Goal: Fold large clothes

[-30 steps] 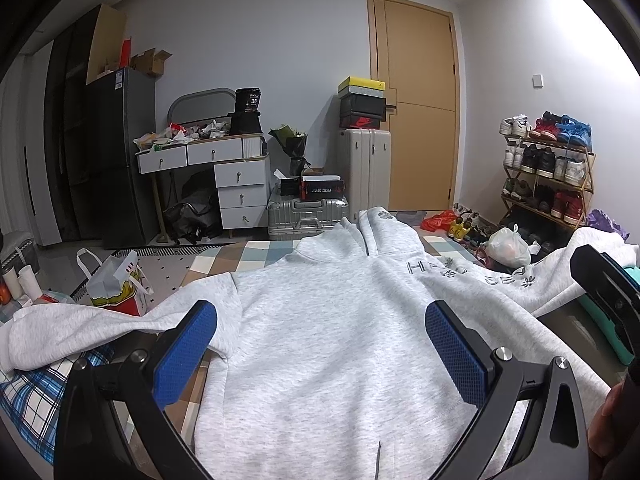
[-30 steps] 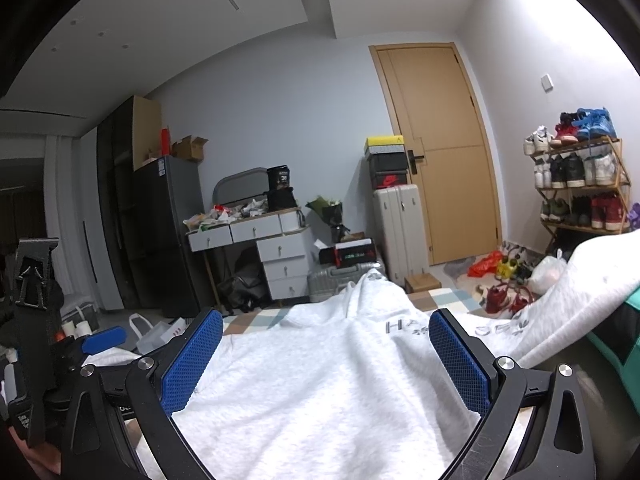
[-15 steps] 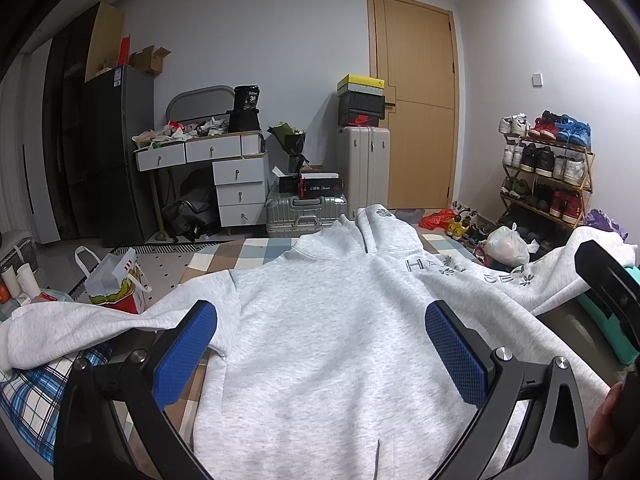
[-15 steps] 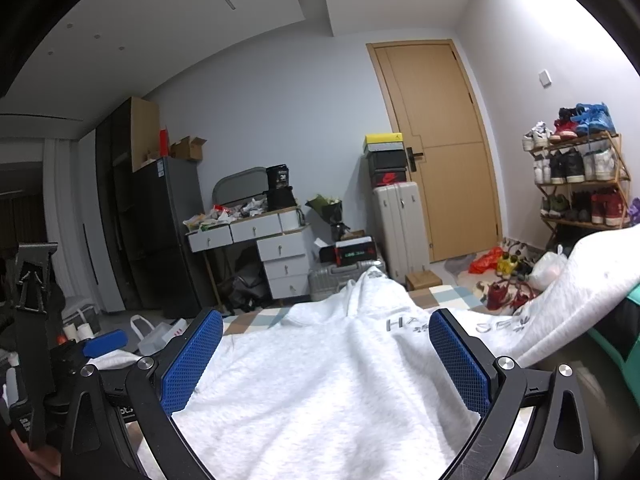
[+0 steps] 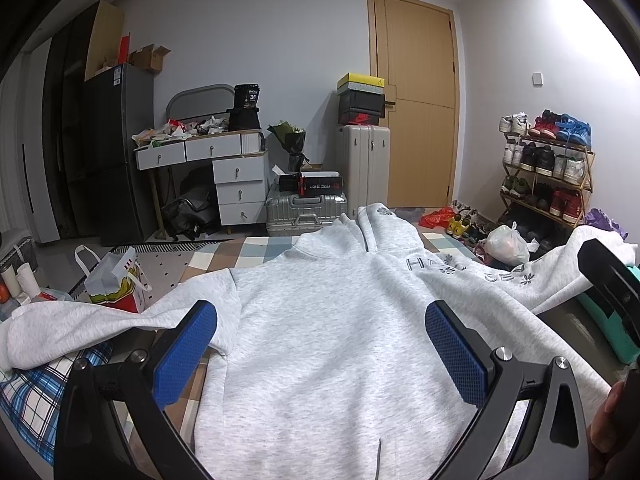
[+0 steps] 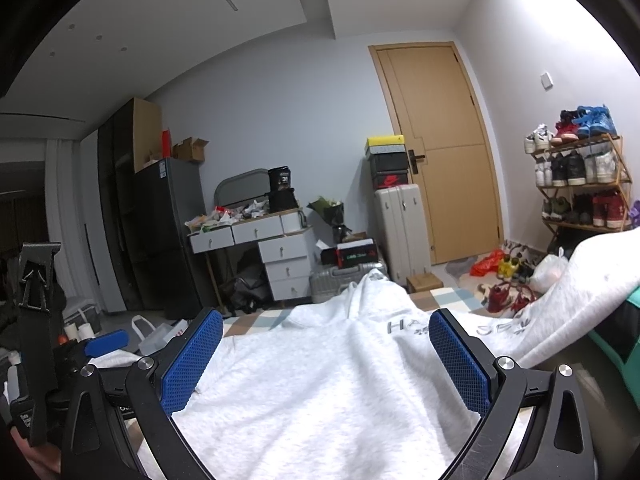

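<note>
Big light grey hoodie (image 5: 340,340) spread flat, back side up, over a checked blanket (image 5: 248,250), filling most of the near and middle ground. Hood pointing far, toward the door (image 5: 416,100). One sleeve stretched out to the left over a blue plaid cloth (image 5: 28,396), the other running right with dark lettering along it, end draped over something teal at the right edge. Unfolded so far, only a few soft wrinkles.

Behind that, usual room clutter: dark fridge (image 5: 116,152) far left, white drawer desk (image 5: 224,172) heaped with stuff, pale suitcase (image 5: 366,168) topped with shoe boxes, shoe rack (image 5: 548,172) on the right wall, paper bag (image 5: 114,280) on the floor left.

Left gripper (image 5: 320,354) hovering low over the hoodie's body, blue pads spread wide, nothing between them. Right gripper (image 6: 326,360) same deal, spread wide and empty, sitting lower and closer to the fabric, nearer the right sleeve side. Can't tell whether either actually touches the cloth.
</note>
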Available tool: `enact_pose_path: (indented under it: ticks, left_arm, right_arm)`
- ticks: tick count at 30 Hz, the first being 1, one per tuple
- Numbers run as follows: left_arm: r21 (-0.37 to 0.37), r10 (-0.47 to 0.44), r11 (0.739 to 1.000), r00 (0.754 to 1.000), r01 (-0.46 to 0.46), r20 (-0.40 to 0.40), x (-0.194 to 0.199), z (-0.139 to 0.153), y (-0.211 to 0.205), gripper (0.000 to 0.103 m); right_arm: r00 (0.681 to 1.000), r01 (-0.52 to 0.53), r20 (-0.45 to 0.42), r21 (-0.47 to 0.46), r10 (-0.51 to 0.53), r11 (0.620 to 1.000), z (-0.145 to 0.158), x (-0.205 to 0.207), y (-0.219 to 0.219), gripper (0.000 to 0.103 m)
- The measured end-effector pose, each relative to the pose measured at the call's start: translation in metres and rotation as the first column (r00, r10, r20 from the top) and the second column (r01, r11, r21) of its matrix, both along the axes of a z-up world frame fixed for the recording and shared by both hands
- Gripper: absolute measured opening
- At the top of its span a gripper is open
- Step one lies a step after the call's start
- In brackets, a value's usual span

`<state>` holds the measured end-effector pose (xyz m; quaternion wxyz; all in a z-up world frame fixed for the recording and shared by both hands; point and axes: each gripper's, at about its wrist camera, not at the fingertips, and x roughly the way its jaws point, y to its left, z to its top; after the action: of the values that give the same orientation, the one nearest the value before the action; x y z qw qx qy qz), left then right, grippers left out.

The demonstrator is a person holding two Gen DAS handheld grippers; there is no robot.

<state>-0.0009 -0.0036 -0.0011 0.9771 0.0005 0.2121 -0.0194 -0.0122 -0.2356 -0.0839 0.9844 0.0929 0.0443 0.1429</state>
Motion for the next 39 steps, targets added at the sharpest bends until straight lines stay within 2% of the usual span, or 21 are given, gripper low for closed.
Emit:
enact_pose_path:
  ticks: [9, 14, 17, 19, 20, 22, 25, 28, 31, 32, 33, 35, 38, 39]
  left_arm:
    - [-0.007, -0.004, 1.0, 1.0, 0.004, -0.016, 0.002, -0.001, 0.001, 0.102]
    - [-0.005, -0.019, 1.0, 0.999, 0.018, -0.051, 0.009, -0.01, -0.002, 0.102]
    - [0.011, -0.033, 0.999, 0.996, 0.034, -0.087, 0.011, -0.016, -0.005, 0.102]
    - [0.024, -0.037, 0.999, 0.992, 0.04, -0.119, 0.011, -0.02, -0.007, 0.102]
    - [0.02, -0.052, 0.998, 0.99, 0.055, -0.134, 0.01, -0.021, -0.009, 0.102]
    - [0.009, -0.082, 0.996, 0.986, 0.084, -0.146, 0.008, -0.02, -0.011, 0.102]
    - [0.026, -0.098, 0.994, 0.985, 0.103, -0.144, 0.005, -0.019, -0.018, 0.102]
    - [0.046, -0.116, 0.991, 0.982, 0.124, -0.149, 0.006, -0.019, -0.025, 0.102]
    - [0.067, -0.121, 0.989, 0.979, 0.133, -0.164, 0.012, -0.023, -0.029, 0.102]
    - [0.074, -0.124, 0.988, 0.977, 0.138, -0.172, 0.014, -0.025, -0.032, 0.102]
    - [0.079, -0.123, 0.987, 0.976, 0.139, -0.179, 0.016, -0.026, -0.032, 0.102]
    - [0.09, -0.122, 0.986, 0.974, 0.141, -0.19, 0.018, -0.029, -0.035, 0.102]
    - [0.109, -0.118, 0.984, 0.971, 0.143, -0.209, 0.021, -0.034, -0.039, 0.102]
    - [0.113, -0.116, 0.983, 0.97, 0.143, -0.214, 0.021, -0.034, -0.04, 0.102]
  right_arm:
    - [1.0, 0.003, -0.008, 0.001, -0.003, 1.0, 0.0, 0.0, 0.001, 0.103]
    - [0.999, 0.049, -0.013, -0.009, -0.049, 0.999, -0.002, 0.006, -0.001, 0.103]
    - [0.994, 0.085, -0.072, 0.028, -0.083, 0.996, 0.005, 0.016, -0.024, 0.103]
    - [0.988, 0.11, -0.114, 0.065, -0.102, 0.992, 0.013, 0.022, -0.06, 0.103]
    - [0.979, 0.165, -0.131, 0.057, -0.156, 0.985, 0.019, 0.023, -0.081, 0.103]
    - [0.951, 0.265, -0.173, 0.031, -0.256, 0.964, 0.03, 0.027, -0.119, 0.103]
    - [0.884, 0.396, -0.278, 0.015, -0.376, 0.918, 0.048, 0.036, -0.201, 0.103]
    - [0.791, 0.519, -0.405, 0.045, -0.459, 0.854, 0.058, 0.048, -0.291, 0.103]
    - [0.738, 0.55, -0.514, 0.085, -0.436, 0.831, 0.052, 0.066, -0.352, 0.103]
    - [0.702, 0.566, -0.574, 0.092, -0.421, 0.819, 0.044, 0.078, -0.374, 0.103]
    - [0.684, 0.573, -0.606, 0.103, -0.406, 0.813, 0.039, 0.085, -0.384, 0.103]
    - [0.668, 0.59, -0.649, 0.163, -0.364, 0.791, 0.027, 0.099, -0.409, 0.097]
    - [0.639, 0.591, -0.717, 0.226, -0.278, 0.774, 0.007, 0.124, -0.432, 0.097]
    - [0.609, 0.619, -0.738, 0.213, -0.29, 0.756, 0.002, 0.131, -0.437, 0.097]
